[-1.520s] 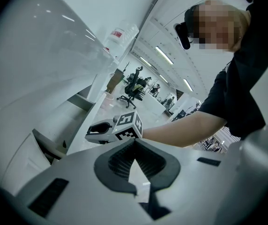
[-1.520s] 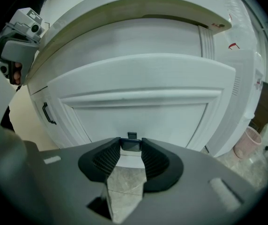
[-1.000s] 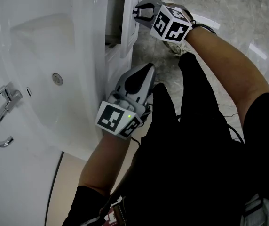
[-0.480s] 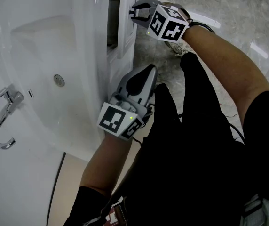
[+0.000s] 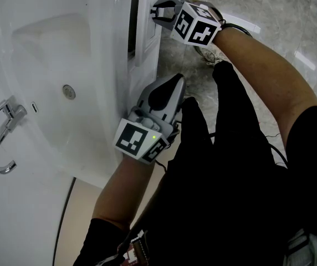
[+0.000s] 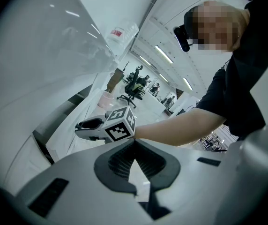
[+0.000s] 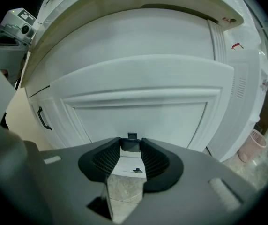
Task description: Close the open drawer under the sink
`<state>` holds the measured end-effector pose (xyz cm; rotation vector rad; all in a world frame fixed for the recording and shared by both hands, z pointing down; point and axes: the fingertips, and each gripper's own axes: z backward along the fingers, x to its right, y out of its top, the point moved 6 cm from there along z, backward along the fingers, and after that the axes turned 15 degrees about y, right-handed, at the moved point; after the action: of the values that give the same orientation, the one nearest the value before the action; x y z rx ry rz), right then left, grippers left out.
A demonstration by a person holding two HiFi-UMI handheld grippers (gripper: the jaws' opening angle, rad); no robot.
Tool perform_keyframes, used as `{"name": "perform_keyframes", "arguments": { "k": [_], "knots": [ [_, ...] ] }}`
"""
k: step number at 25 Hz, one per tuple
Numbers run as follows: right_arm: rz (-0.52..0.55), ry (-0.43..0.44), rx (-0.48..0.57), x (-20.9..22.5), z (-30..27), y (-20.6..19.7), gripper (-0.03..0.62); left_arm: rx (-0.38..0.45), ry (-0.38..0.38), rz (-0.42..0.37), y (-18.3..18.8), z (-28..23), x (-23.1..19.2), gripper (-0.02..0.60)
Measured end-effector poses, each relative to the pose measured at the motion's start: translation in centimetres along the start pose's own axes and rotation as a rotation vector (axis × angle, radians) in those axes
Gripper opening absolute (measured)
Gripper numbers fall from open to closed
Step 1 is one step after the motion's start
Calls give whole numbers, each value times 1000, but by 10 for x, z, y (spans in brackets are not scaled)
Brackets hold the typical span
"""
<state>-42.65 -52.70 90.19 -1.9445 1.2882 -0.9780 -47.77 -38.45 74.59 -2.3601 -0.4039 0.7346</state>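
Now the drawer, slightly open under the sink, is clamped at its dark handle by the jaws of the right gripper; the left gripper is held with jaws together, empty.

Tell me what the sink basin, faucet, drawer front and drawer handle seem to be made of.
Sink basin: probably glossy white ceramic, judging by its soft highlights.
Faucet: chromed metal, mirror-bright.
Drawer front: white-painted wood or board with a satin look and raised moulding.
Drawer handle: dark and matte, either metal or plastic; unclear.
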Motion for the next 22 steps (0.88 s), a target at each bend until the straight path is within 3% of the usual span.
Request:
{"name": "perform_keyframes", "arguments": {
  "k": [22],
  "knots": [
    [-9, 14, 7, 13, -28, 23, 138, 5, 3, 23, 5, 4, -13, 0]
  ]
}}
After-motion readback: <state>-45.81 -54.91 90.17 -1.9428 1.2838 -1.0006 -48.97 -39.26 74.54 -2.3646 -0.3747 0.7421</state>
